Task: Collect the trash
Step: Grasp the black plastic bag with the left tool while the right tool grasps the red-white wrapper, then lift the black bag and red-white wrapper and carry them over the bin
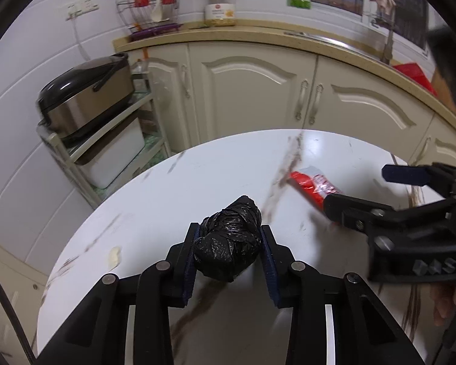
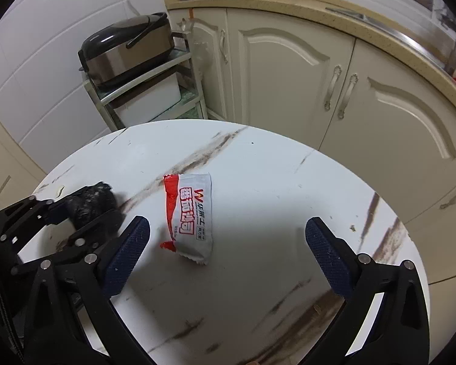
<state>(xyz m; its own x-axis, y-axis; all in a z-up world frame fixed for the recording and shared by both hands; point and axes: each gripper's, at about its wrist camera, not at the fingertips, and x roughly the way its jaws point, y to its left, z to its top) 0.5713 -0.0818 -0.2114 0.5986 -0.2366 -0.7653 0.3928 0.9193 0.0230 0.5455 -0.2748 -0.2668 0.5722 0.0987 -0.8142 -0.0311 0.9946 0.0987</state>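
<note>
My left gripper [image 1: 229, 243] pinching a crumpled black bag [image 1: 229, 245] over the marbled surface [image 2: 258, 176], my right gripper [image 2: 226, 237] spread wide around a red-and-white wrapper [image 2: 191, 216]

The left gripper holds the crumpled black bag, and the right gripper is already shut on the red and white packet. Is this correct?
Not quite. The left gripper does hold the crumpled black bag, but the right gripper is open; the right wrist view shows the red and white packet lying free on the table.
</note>
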